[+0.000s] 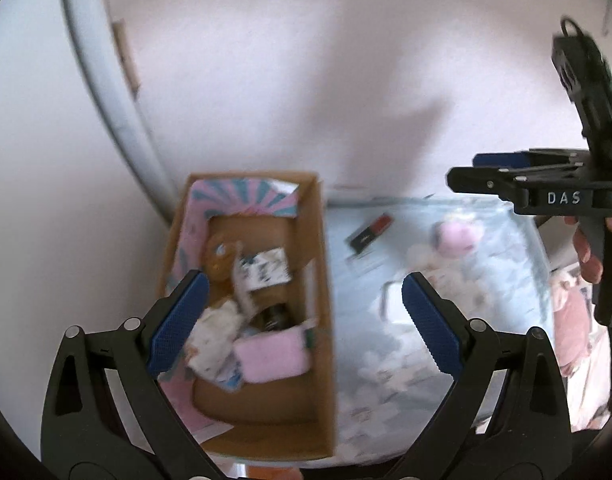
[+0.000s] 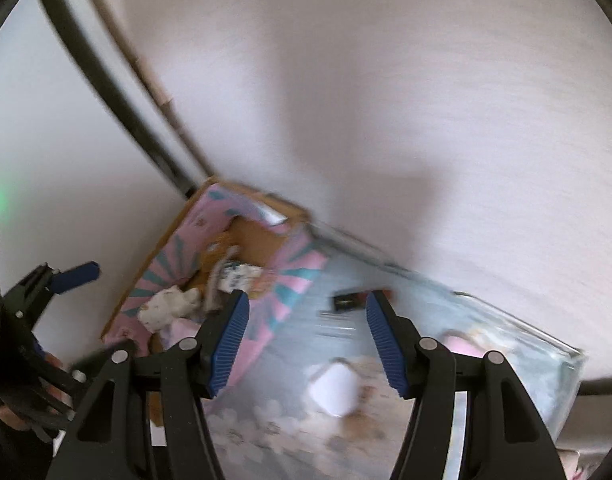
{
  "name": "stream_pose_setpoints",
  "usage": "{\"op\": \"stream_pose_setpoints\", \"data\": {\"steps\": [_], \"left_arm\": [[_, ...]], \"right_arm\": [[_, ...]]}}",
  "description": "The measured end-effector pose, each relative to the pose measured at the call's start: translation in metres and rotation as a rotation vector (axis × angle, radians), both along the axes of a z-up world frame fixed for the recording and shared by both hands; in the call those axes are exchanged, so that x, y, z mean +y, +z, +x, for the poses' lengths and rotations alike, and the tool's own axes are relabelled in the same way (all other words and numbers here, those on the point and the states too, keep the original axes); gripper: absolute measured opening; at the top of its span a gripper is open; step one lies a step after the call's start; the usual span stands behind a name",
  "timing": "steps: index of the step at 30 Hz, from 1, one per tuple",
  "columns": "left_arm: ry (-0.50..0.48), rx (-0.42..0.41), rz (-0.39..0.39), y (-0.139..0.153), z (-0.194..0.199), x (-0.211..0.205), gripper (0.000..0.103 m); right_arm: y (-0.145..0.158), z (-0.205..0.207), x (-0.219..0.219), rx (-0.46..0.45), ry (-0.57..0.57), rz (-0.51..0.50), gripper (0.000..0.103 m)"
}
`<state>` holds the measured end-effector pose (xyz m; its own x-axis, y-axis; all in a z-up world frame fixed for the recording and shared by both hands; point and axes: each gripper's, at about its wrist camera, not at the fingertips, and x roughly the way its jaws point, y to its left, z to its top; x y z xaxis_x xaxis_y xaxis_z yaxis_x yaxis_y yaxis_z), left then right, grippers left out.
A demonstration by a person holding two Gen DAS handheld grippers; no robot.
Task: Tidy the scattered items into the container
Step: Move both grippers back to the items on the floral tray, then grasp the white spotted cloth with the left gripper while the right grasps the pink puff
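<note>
A cardboard box (image 1: 321, 280) with a pink and teal lining stands at the table's left, against the wall. It holds a pink cloth (image 1: 272, 356), a white patterned cloth (image 1: 218, 332), a white packet (image 1: 266, 268) and a brown toy (image 1: 220, 258). My left gripper (image 1: 304, 308) hangs open and empty over the box's right wall. My right gripper (image 2: 306, 320) is open and empty above the floral cloth. Below it lie a white square thing (image 2: 333, 392), a black and red small box (image 2: 347, 300) and a pink round thing (image 2: 461, 344).
The table wears a pale blue floral cloth (image 1: 425, 360) under a glass top whose edge (image 2: 565, 360) shows at the right. A white wall runs close behind the table. A hand (image 1: 589, 256) holds the right gripper (image 1: 463, 170) high at the right. Both views are blurred.
</note>
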<state>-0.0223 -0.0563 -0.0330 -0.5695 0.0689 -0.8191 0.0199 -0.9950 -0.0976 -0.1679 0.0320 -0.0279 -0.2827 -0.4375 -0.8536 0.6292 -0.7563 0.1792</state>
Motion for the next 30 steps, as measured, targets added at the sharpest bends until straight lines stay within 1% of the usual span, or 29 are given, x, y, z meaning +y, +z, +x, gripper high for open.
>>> {"op": "stream_pose_setpoints", "data": {"steps": [4, 7, 9, 11, 15, 17, 19, 20, 22, 24, 27, 30], "left_arm": [[-0.036, 0.0, -0.002, 0.003, -0.007, 0.023, 0.097], [-0.074, -0.025, -0.004, -0.005, -0.014, 0.045, 0.097], [-0.104, -0.049, -0.009, -0.016, -0.017, 0.062, 0.097], [-0.133, -0.074, -0.004, -0.029, -0.02, 0.078, 0.097], [-0.18, -0.129, -0.005, -0.065, -0.027, 0.112, 0.097], [-0.209, -0.143, -0.004, -0.082, -0.032, 0.128, 0.097], [-0.267, -0.143, -0.004, -0.098, -0.035, 0.147, 0.097], [-0.296, -0.139, -0.016, -0.107, -0.037, 0.159, 0.097], [-0.353, -0.141, -0.065, -0.127, -0.042, 0.18, 0.097], [-0.376, -0.148, -0.106, -0.143, -0.048, 0.196, 0.097], [-0.396, -0.151, -0.119, -0.16, -0.054, 0.212, 0.097], [-0.416, -0.161, -0.13, -0.174, -0.063, 0.222, 0.097]], "right_arm": [[0.009, -0.009, 0.043, 0.059, -0.057, 0.009, 0.057], [0.004, -0.018, 0.076, 0.06, -0.105, -0.008, 0.057], [-0.002, -0.022, 0.093, 0.056, -0.126, -0.01, 0.057], [-0.015, -0.024, 0.109, 0.042, -0.141, -0.015, 0.057], [-0.045, -0.025, 0.131, 0.016, -0.151, -0.019, 0.057], [-0.064, -0.026, 0.14, -0.002, -0.148, -0.011, 0.057], [-0.08, -0.028, 0.145, -0.023, -0.138, -0.011, 0.057], [-0.09, -0.03, 0.148, -0.035, -0.128, -0.018, 0.057], [-0.106, -0.032, 0.152, -0.041, -0.103, -0.029, 0.057], [-0.12, -0.034, 0.152, -0.037, -0.081, -0.011, 0.057], [-0.144, -0.038, 0.146, -0.023, -0.03, 0.037, 0.057], [-0.161, -0.044, 0.142, -0.024, 0.023, 0.029, 0.057]]}}
